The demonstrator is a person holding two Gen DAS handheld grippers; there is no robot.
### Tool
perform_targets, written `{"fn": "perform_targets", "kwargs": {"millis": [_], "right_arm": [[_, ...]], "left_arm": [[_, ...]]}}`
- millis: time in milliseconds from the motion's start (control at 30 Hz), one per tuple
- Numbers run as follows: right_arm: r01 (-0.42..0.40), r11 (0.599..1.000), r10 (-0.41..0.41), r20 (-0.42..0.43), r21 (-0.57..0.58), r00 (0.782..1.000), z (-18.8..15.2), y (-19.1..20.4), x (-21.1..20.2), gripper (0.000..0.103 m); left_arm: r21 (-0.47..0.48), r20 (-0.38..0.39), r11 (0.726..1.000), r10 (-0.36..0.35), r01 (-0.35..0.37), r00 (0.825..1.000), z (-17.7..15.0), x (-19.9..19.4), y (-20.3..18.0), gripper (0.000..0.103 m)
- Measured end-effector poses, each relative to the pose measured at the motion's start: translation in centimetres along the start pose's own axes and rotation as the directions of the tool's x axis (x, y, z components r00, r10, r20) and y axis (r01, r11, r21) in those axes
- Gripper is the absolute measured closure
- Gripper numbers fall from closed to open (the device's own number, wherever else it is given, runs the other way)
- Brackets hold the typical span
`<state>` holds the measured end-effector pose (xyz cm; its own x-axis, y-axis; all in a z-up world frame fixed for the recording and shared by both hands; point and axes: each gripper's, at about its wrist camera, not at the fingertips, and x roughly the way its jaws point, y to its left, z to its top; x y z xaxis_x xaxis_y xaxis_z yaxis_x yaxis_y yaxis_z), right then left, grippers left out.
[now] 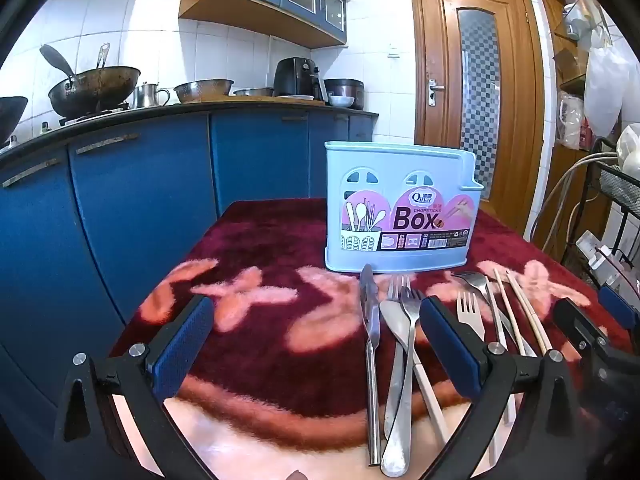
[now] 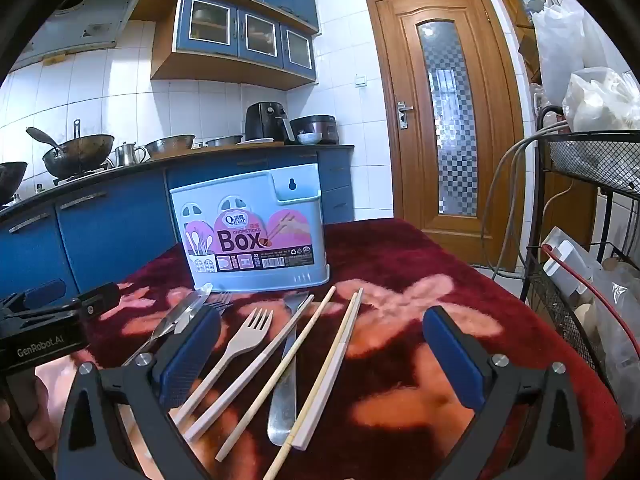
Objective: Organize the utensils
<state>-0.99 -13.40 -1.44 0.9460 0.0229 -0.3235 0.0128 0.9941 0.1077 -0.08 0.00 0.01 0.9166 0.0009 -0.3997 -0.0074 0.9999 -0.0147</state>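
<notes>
A light blue chopsticks box (image 1: 400, 208) (image 2: 256, 232) stands upright at the far side of the table, which is covered with a dark red cloth (image 1: 256, 248) (image 2: 400, 256). In front of it lie a metal knife (image 1: 370, 320) (image 2: 192, 308), metal forks (image 1: 410, 316) (image 2: 288, 376), a beige fork (image 1: 472, 316) (image 2: 244, 340) and several chopsticks (image 1: 524, 312) (image 2: 320, 368). My left gripper (image 1: 316, 308) hovers open over the cloth, with the knife and forks just inside its right finger. My right gripper (image 2: 322, 314) is open above the chopsticks and forks. Neither holds anything.
Blue kitchen cabinets (image 1: 140, 208) with a wok (image 1: 94, 88) and pots on the counter run behind and left of the table. A wooden door (image 2: 444, 120) is at the back. A black wire rack (image 2: 592, 240) with bags and cables stands close on the right.
</notes>
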Motion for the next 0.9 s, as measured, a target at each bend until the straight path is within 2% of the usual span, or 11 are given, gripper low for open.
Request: {"fn": "perform_targets", "kwargs": {"millis": [900], "right_arm": [[-0.001, 1.0, 0.001, 0.002, 0.001, 1.0, -0.05, -0.02, -0.11, 0.0]], "left_arm": [[0.0, -0.011, 1.0, 0.001, -0.001, 1.0, 0.23, -0.29, 0.24, 0.0]]}}
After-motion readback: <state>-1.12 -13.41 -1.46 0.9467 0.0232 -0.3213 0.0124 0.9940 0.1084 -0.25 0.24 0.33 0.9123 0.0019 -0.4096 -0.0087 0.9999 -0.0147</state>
